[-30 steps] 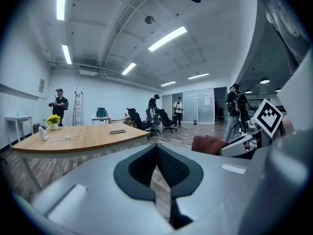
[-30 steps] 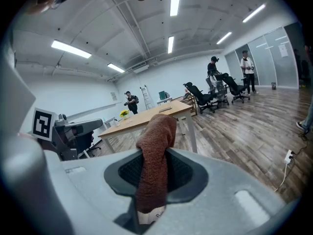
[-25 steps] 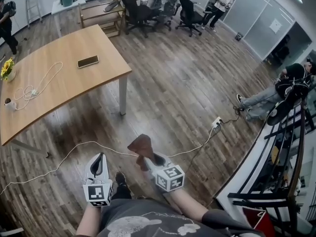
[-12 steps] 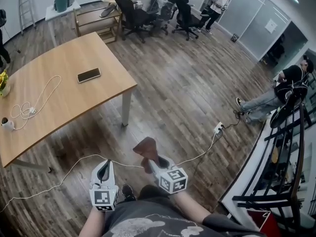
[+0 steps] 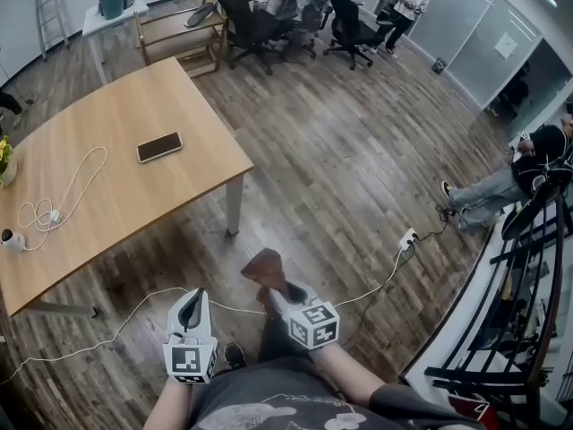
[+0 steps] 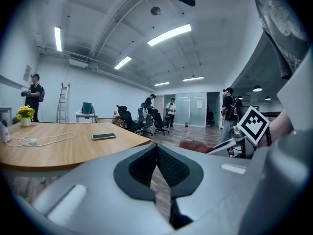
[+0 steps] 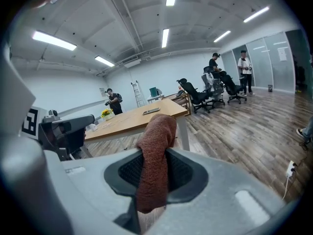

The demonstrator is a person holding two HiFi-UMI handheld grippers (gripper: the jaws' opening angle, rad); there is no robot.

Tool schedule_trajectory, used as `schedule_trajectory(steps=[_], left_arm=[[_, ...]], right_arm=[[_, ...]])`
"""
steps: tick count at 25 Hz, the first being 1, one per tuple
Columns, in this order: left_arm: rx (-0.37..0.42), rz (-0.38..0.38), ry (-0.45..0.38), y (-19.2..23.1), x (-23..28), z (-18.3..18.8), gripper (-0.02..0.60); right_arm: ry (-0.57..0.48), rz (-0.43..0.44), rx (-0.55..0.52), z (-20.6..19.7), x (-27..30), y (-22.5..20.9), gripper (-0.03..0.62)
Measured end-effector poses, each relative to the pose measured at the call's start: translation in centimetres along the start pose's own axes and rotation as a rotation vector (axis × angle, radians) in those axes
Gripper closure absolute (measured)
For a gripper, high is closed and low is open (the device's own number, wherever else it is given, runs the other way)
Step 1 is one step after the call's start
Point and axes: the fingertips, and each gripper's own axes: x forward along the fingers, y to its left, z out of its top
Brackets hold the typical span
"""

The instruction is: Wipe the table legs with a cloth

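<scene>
A reddish-brown cloth (image 5: 263,266) (image 7: 155,155) sticks up from my right gripper (image 5: 271,288) (image 7: 154,170), whose jaws are shut on it. My left gripper (image 5: 191,310) (image 6: 156,166) is shut with nothing between its jaws, held low beside the right one. The wooden table (image 5: 107,164) (image 7: 134,120) stands ahead to the left; its grey near-corner leg (image 5: 234,203) (image 7: 182,131) lies just beyond the cloth, not touched. A second leg (image 5: 49,310) shows at the left under the tabletop.
On the table lie a phone (image 5: 159,147), a white cable (image 5: 63,195) and a flower pot (image 5: 4,161). A white cord (image 5: 107,334) and power strip (image 5: 409,238) cross the wood floor. Office chairs (image 5: 246,21) stand behind; a person sits at the right (image 5: 501,182).
The view has crept closer to the table and both grippers have shifted slightly nearer its corner leg. The cloth stays gripped in the right gripper.
</scene>
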Motion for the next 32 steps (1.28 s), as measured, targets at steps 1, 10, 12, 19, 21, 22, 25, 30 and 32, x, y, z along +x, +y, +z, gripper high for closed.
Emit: schedule_trajectory(steps=[1,10,12,19,21,22,25,30,32], left_arm=[[0.004,0.01,0.002,0.1,0.9,0.1,0.563],[-0.026,0.121,-0.008,2.5,10.0,0.8,0.563],[-0.036,0.15,-0.011,3.4,11.7,0.1,0.563],[-0.066,0.176,0.022,6.5,15.7,-7.1,0.563],[-0.074,0.151,0.032,6.7,16.6,-9.1,0.563],[-0.083,0.136,0.038,6.8,17.1,-10.0,0.563],[-0.111,0.088,0.053,7.2,18.7,-12.7,0.563],[-0.113,0.044,0.044,8.5,22.0,-16.4,0.563],[-0.108,0.054,0.029,9.6,23.1,-17.8,0.563]], right_arm=[[0.012,0.021,-0.006,0.3,0.9,-0.2,0.505],[0.125,0.184,-0.085,2.7,10.6,-3.1,0.505],[0.141,0.216,-0.101,2.9,12.6,-3.7,0.505],[0.134,0.23,-0.113,1.8,20.5,-5.6,0.505],[0.122,0.228,-0.109,1.2,22.5,-6.1,0.505],[0.121,0.228,-0.102,0.8,23.4,-6.4,0.505],[0.14,0.234,-0.082,-0.7,26.2,-7.0,0.505],[0.086,0.215,-0.015,-0.7,31.1,-9.0,0.505],[0.038,0.225,0.005,0.4,32.6,-9.3,0.505]])
